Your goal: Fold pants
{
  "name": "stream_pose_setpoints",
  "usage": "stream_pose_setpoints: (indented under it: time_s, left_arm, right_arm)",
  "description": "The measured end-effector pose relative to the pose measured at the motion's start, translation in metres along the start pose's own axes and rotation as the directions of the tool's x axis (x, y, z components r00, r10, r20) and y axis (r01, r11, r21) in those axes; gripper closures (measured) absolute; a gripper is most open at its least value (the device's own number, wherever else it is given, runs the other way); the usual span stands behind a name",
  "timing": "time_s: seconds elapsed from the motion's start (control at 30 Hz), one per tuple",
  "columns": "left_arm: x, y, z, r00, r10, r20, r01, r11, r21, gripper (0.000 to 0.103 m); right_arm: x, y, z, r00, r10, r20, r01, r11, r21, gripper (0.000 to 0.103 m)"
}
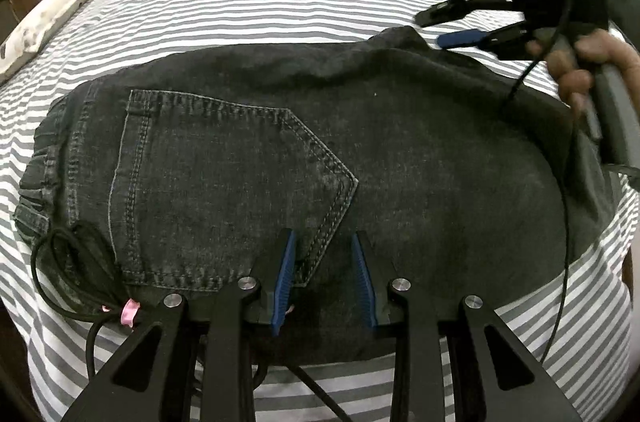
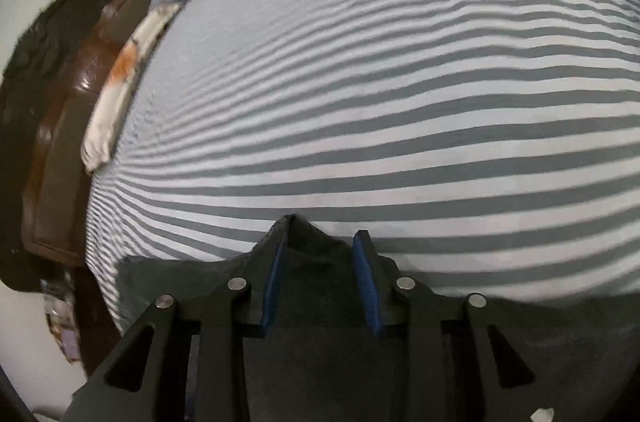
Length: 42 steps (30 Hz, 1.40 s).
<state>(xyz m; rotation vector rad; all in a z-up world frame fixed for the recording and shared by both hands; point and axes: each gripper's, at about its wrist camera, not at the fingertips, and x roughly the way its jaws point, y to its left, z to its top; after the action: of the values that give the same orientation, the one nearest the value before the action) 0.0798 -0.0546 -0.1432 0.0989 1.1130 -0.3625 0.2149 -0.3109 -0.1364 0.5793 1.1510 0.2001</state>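
The left tongs (image 1: pixel 323 242) point steeply down, their blue-padded fingers (image 1: pixel 285 278) standing partly apart with nothing pressed between them. The right tongs (image 1: pixel 448 28) reach in from the right of the left wrist view, tilted downward, one black finger above a blue-padded one, spread apart. A hand (image 1: pixel 584 70) wraps the right tongs' grey handle, fingers curled around it.

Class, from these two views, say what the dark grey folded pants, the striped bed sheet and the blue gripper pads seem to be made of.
Dark grey folded pants: probably washed denim, matte, with pale double stitching round the back pocket.
Grey-and-white striped bed sheet: soft woven cloth, likely cotton, rippling in small wrinkles.
Blue gripper pads: ribbed, perhaps rubber or plastic.
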Motion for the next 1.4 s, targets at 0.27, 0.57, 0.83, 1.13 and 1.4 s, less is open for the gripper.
stream_pose_setpoints:
  time_s: [0.27,0.57,0.83,1.13,1.4]
  left_arm:
    - [-0.019,-0.011,0.0,0.995,0.043,0.087,-0.042,0.999,-0.008,0.072]
    - [-0.02,-0.041,0.009,0.997,0.027,0.07,-0.031,0.998,0.055,0.072]
    - [-0.004,-0.103,0.011,0.999,0.018,0.038,-0.024,0.983,0.184,0.072]
    - [0.015,-0.15,0.025,1.0,-0.007,0.026,0.0,0.97,0.244,0.072]
    - [0.026,-0.166,0.036,1.0,-0.02,0.024,0.014,0.97,0.244,0.072]
  right_arm:
    - [-0.131,-0.084,-0.057,0.986,0.004,0.169,-0.027,0.991,0.131,0.063]
    - [-0.245,-0.266,-0.171,0.945,-0.191,0.265,0.044,0.878,0.476,0.063]
    - [-0.266,-0.341,-0.215,0.913,-0.305,0.271,0.101,0.812,0.575,0.063]
    - [-0.277,-0.351,-0.146,0.884,-0.33,0.331,0.166,0.884,0.437,0.065]
    - [-0.249,-0.359,-0.095,0.89,-0.37,0.267,0.262,0.893,0.365,0.065]
